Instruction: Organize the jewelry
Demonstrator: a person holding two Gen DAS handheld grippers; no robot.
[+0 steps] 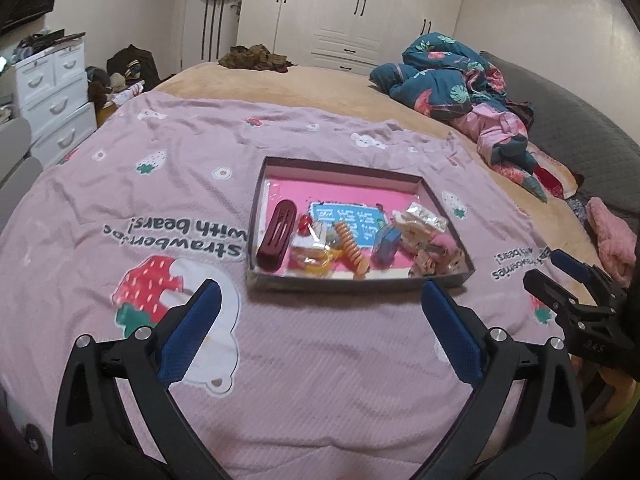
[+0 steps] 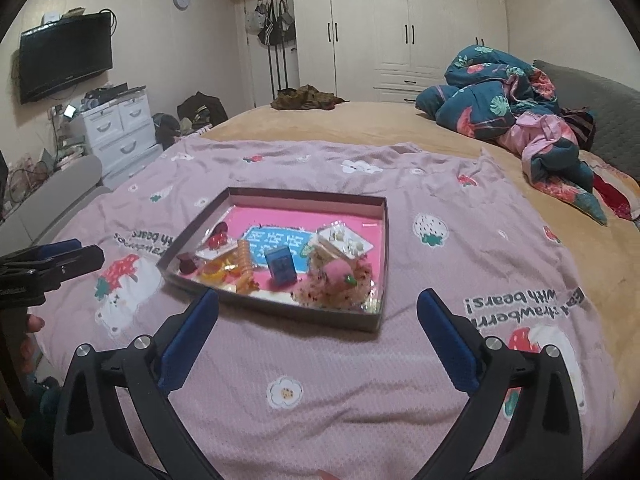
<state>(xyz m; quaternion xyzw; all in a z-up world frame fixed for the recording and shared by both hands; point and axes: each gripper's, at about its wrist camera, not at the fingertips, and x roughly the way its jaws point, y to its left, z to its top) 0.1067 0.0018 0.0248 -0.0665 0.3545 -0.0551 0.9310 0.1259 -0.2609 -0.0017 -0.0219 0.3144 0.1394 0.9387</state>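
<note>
A shallow grey box tray (image 1: pixel 360 282) (image 2: pixel 276 307) with a pink floor lies on the pink strawberry bedspread. In it lie a dark red hair clip (image 1: pixel 277 240) (image 2: pixel 186 263), an orange spiral hair tie (image 1: pixel 352 250) (image 2: pixel 245 264), a small blue box (image 1: pixel 386 246) (image 2: pixel 282 266), a red clip (image 2: pixel 218 237), clear packets of earrings (image 1: pixel 420 220) (image 2: pixel 344 240) and a pink fluffy hair piece (image 2: pixel 340 276). My left gripper (image 1: pixel 320 296) is open and empty, just short of the tray's near wall. My right gripper (image 2: pixel 318 304) is open and empty over the tray's near right corner.
The bedspread (image 1: pixel 320 400) (image 2: pixel 320 420) covers the near half of a bed. A crumpled blue and pink quilt (image 1: pixel 460 88) (image 2: pixel 520 112) lies at the back right. A white drawer unit (image 1: pixel 48 96) (image 2: pixel 120 132) stands left of the bed. Wardrobes line the far wall.
</note>
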